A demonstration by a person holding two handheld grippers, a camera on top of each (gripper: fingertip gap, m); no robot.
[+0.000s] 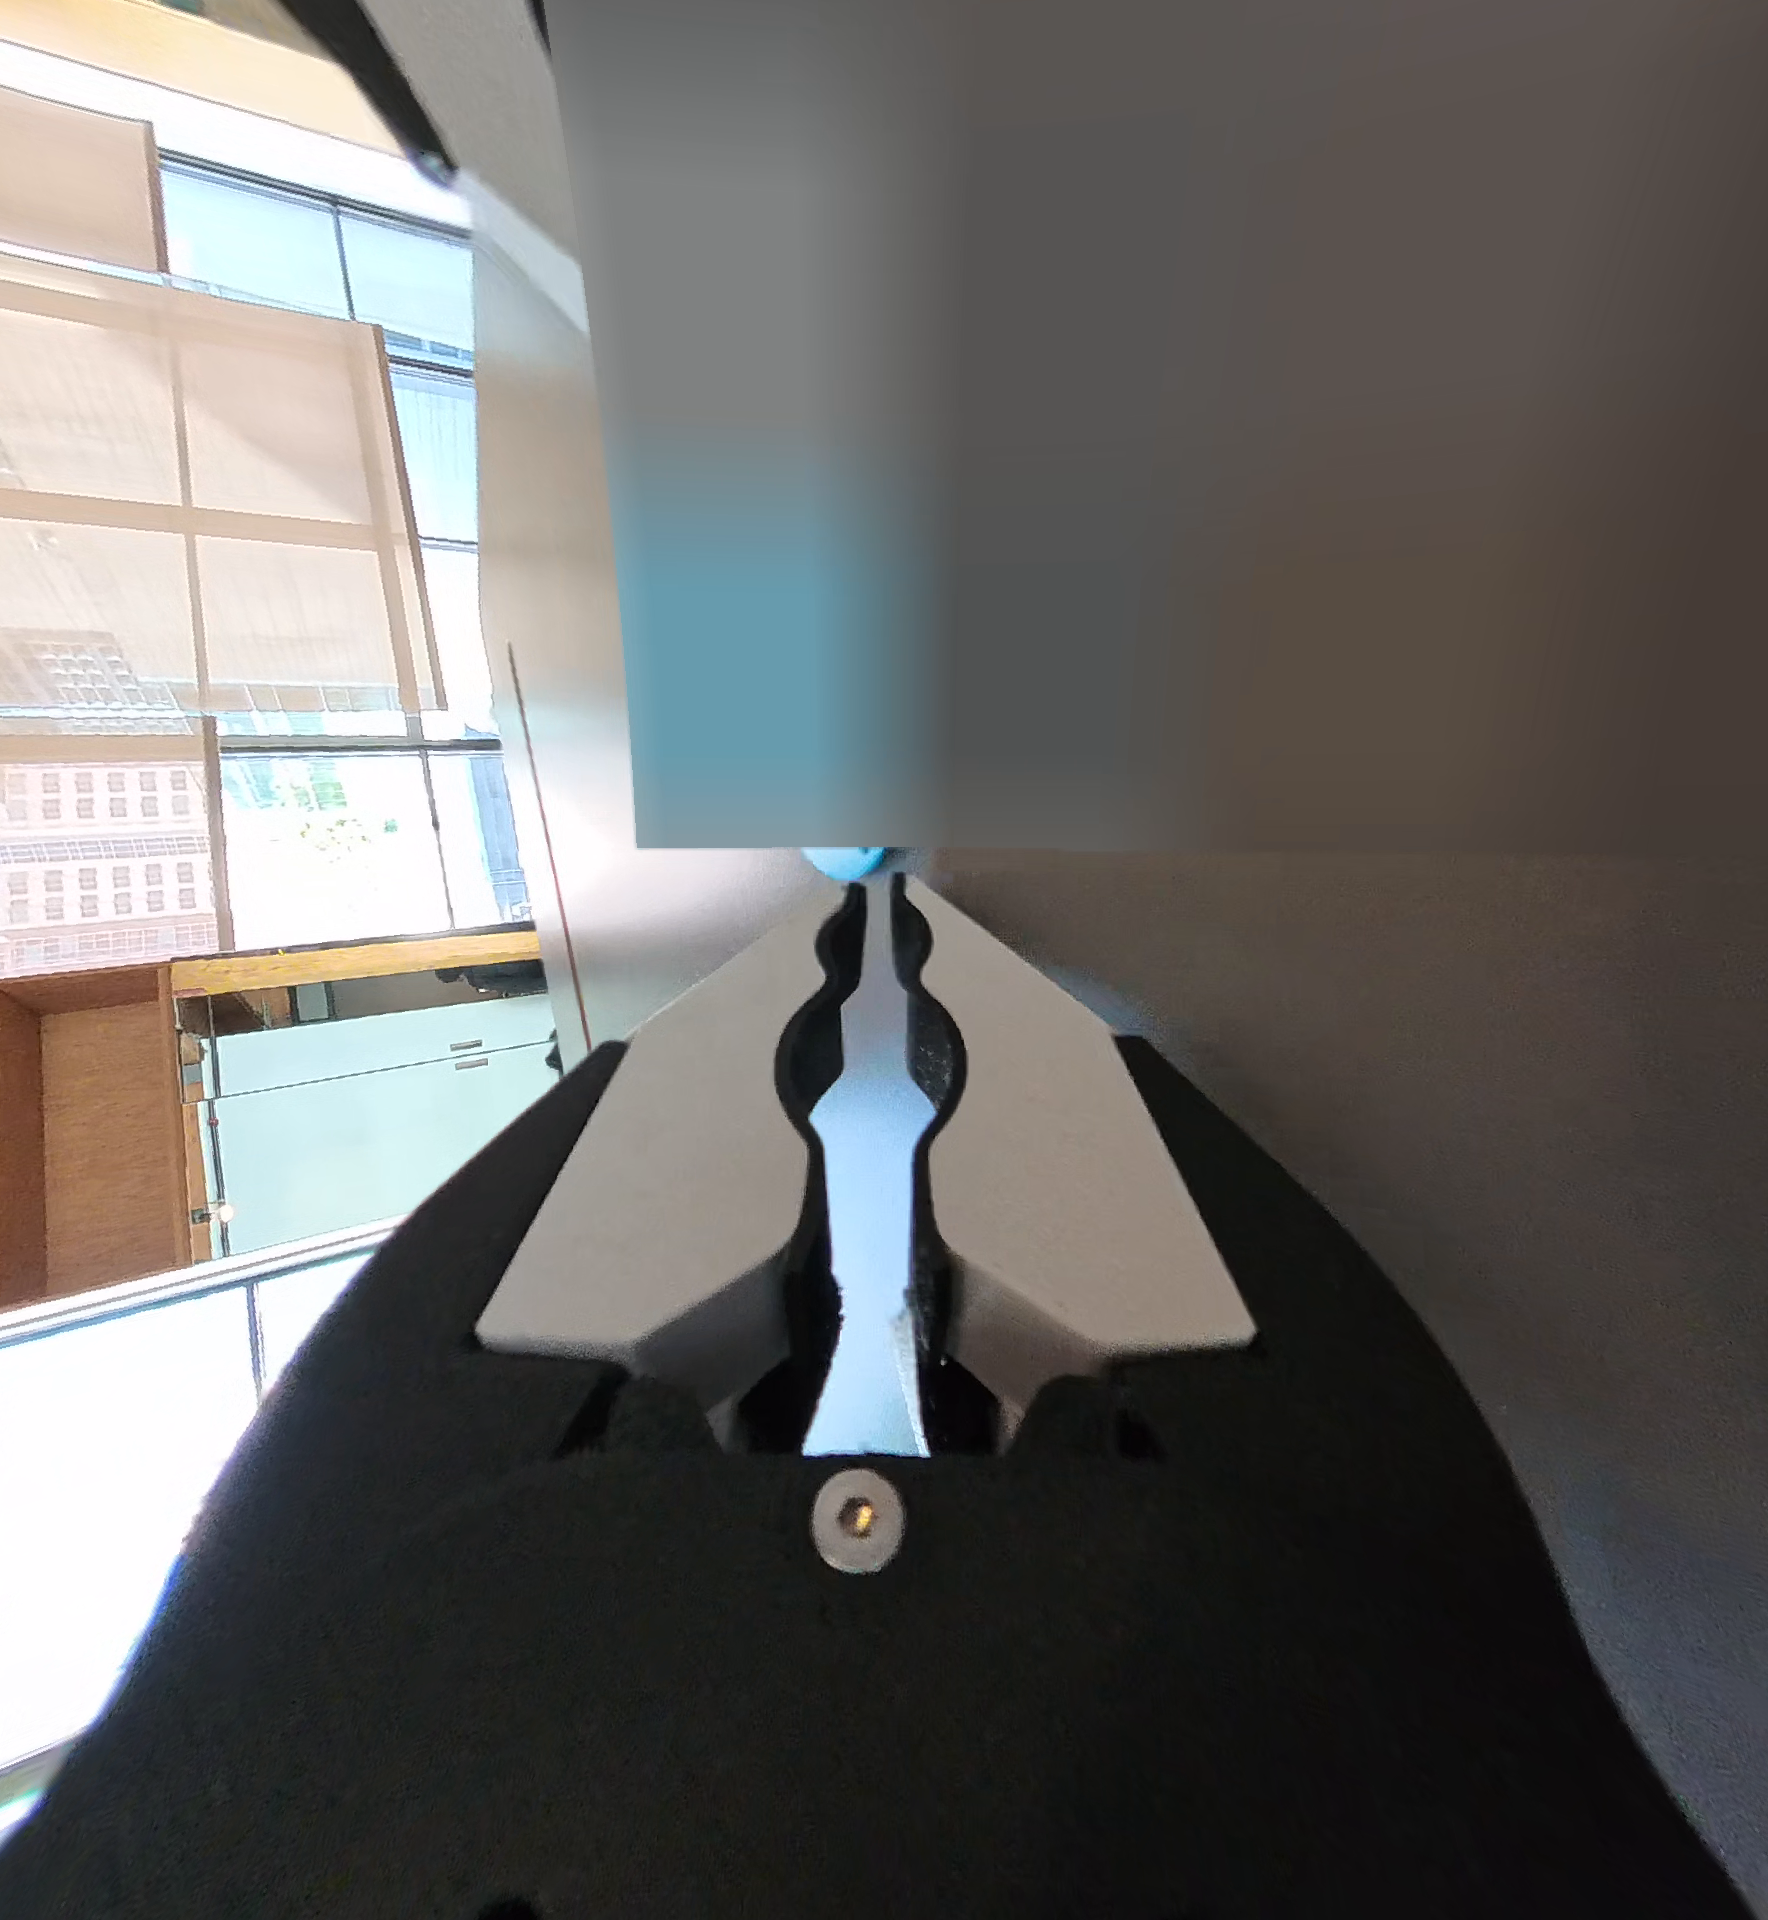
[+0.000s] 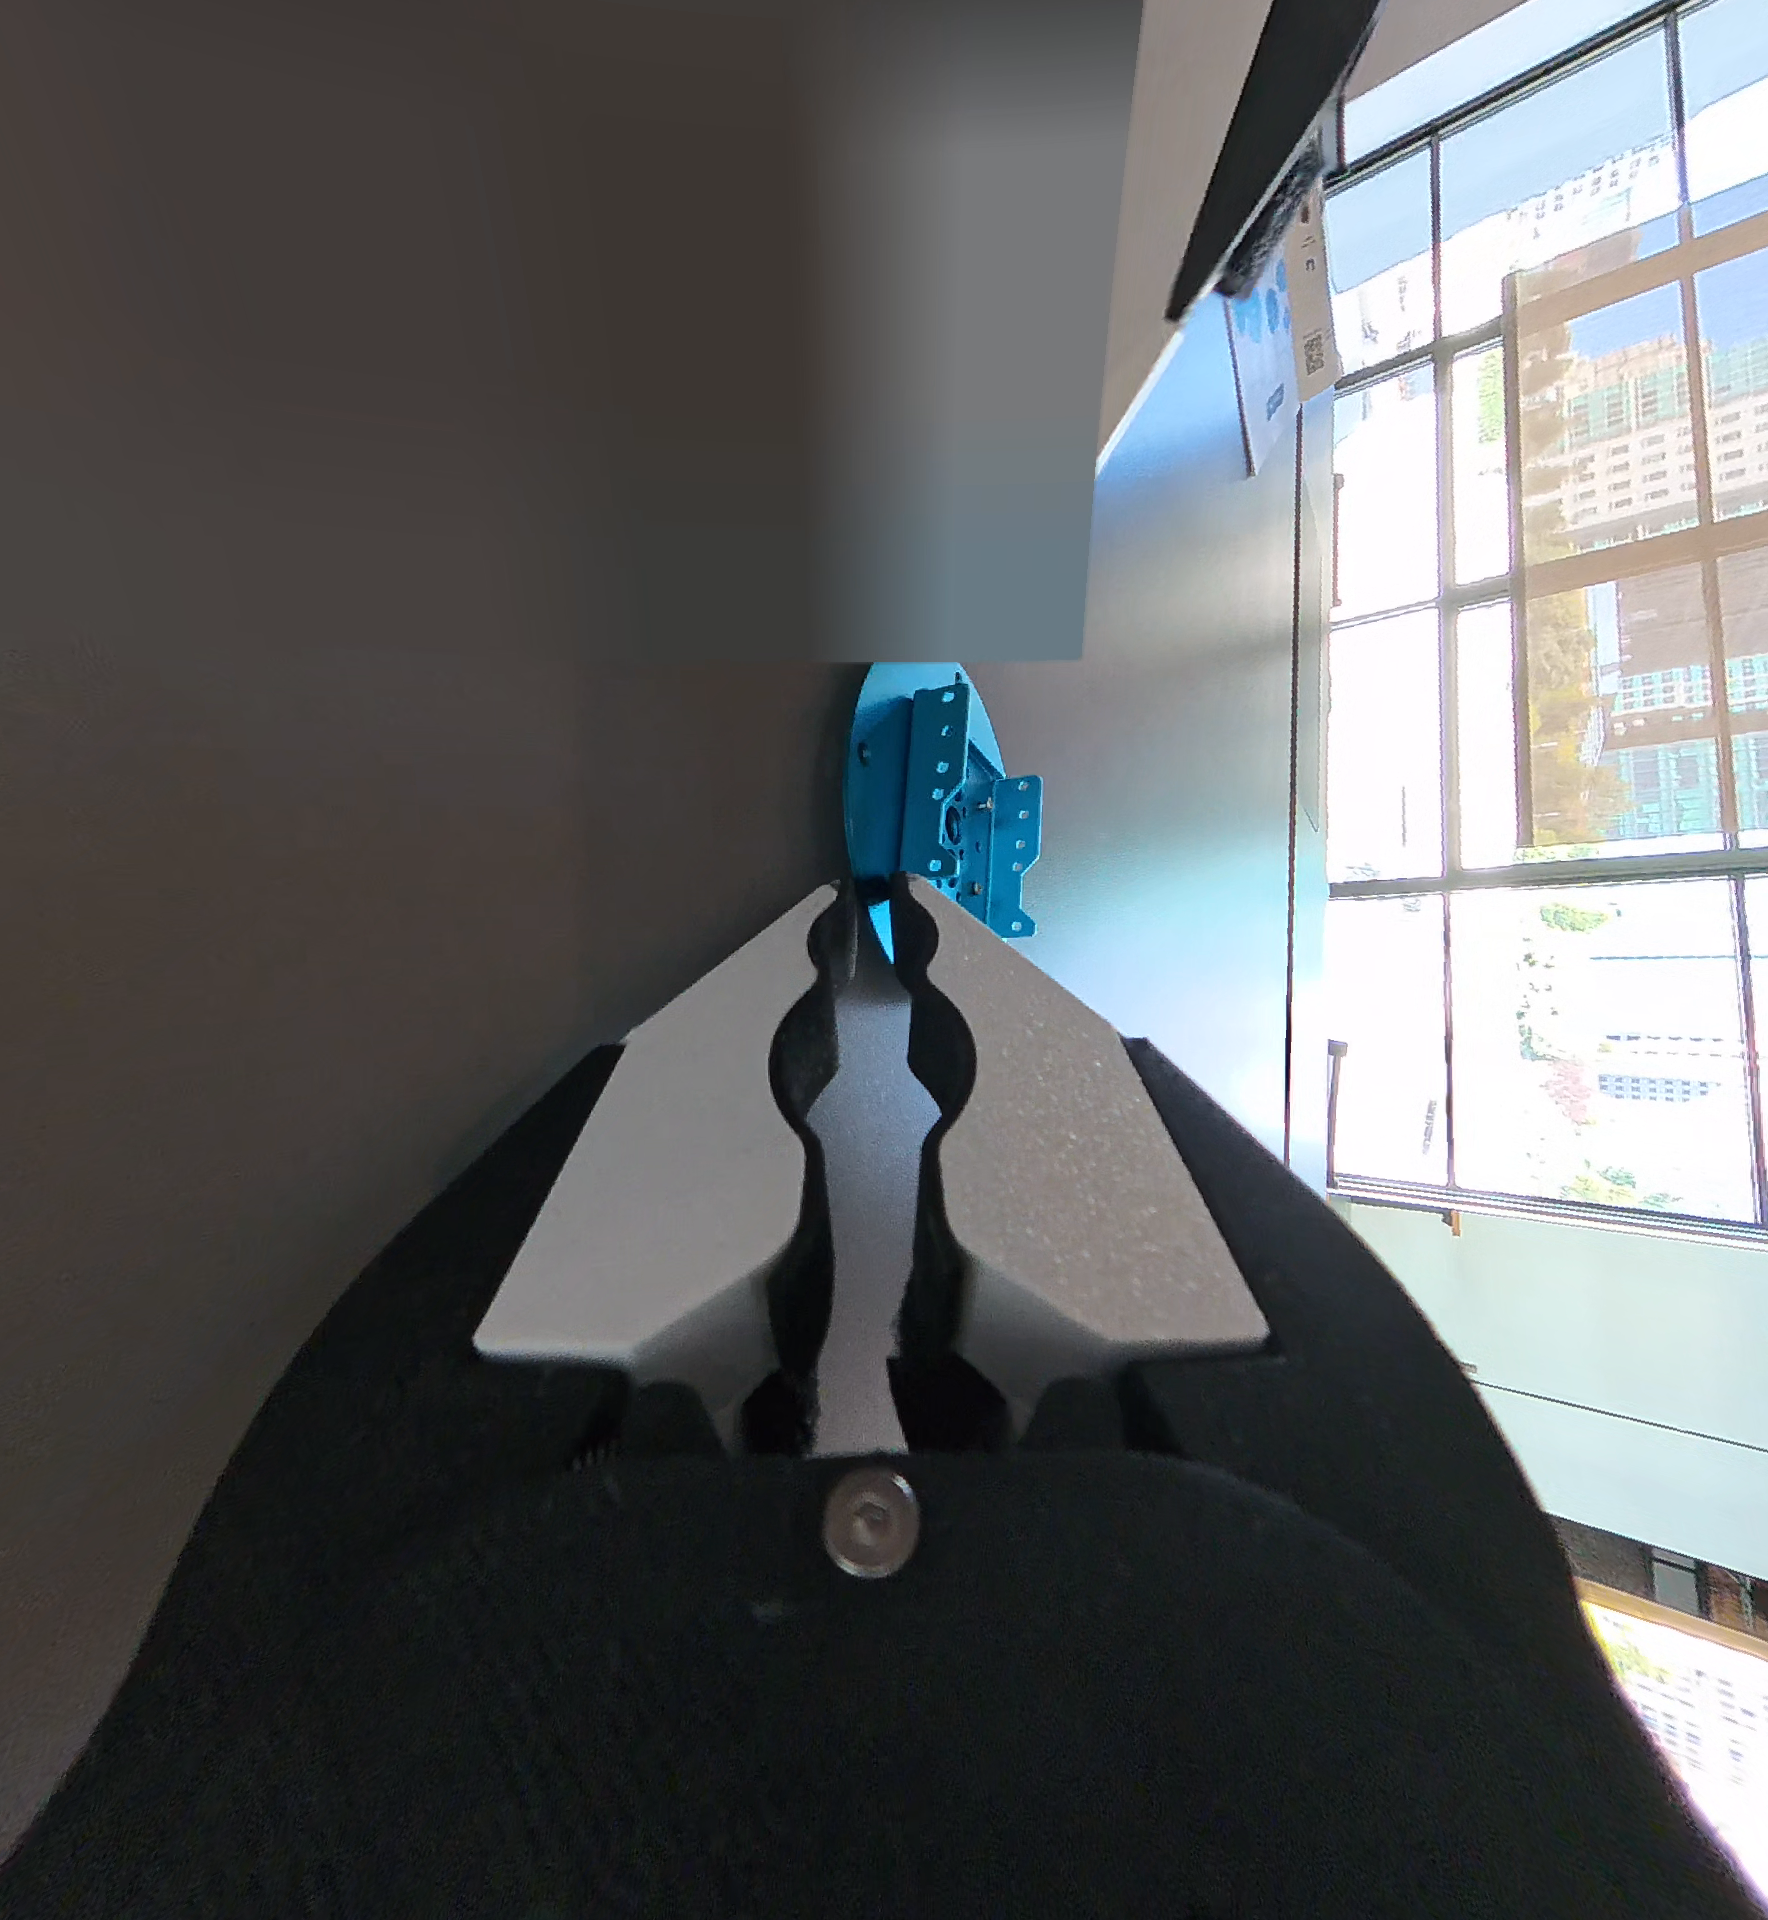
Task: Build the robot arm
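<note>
Left gripper (image 1: 872, 883): jaws nearly closed, a narrow gap between them, nothing held; a small blue object (image 1: 844, 862) shows just beyond the tips, mostly hidden. Right gripper (image 2: 867, 888): jaws likewise narrowly parted, empty, tips just before a blue round plate with perforated brackets (image 2: 947, 800) on a grey surface (image 2: 1171, 831). Windows (image 2: 1586, 727) lie to the right.

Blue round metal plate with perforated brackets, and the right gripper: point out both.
Blue round metal plate with perforated brackets (image 2: 937, 800), right wrist view, on its left bracket.
Right gripper (image 2: 867, 885), right wrist view, midway between its nearly closed fingertips.
</note>
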